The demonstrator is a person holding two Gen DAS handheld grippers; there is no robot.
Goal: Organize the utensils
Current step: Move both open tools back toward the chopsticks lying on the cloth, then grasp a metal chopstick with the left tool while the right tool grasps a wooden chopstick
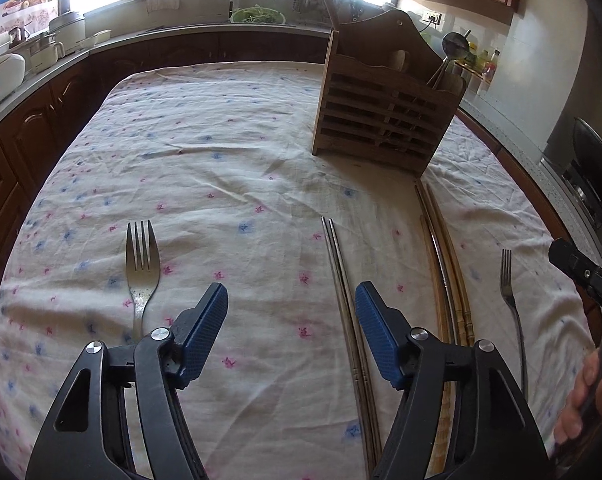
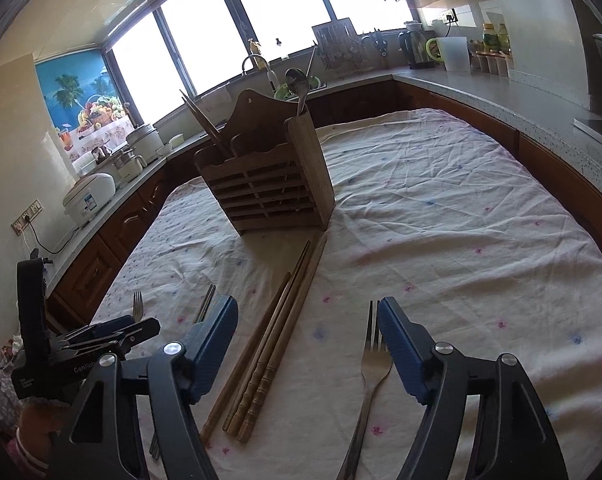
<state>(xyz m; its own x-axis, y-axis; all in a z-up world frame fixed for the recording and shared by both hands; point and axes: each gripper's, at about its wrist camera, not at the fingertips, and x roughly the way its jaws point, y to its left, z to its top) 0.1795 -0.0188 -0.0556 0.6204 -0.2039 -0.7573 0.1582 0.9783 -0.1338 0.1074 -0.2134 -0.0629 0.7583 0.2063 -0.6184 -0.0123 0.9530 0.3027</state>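
A slatted wooden utensil holder [image 1: 385, 120] [image 2: 265, 176] stands on the flowered tablecloth [image 1: 221, 152], holding a metal spoon [image 2: 297, 84] and wooden chopsticks [image 2: 205, 124]. On the cloth lie a fork [image 1: 141, 264], a pair of metal chopsticks [image 1: 341, 280], several wooden chopsticks [image 1: 447, 264] [image 2: 277, 336] and a second fork [image 1: 511, 296] [image 2: 375, 360]. My left gripper [image 1: 291, 292] is open and empty above the cloth, between the fork and the metal chopsticks. My right gripper [image 2: 307, 308] is open and empty, between the wooden chopsticks and the second fork.
Kitchen counters with wooden cabinets run around the table [image 2: 501, 92]. A rice cooker [image 2: 89, 196], pots [image 1: 67, 28], a sink with greens [image 1: 257, 16], a kettle [image 2: 415, 50] and jars [image 2: 495, 46] sit on them. A dark pan [image 1: 597, 164] is on the stove at right.
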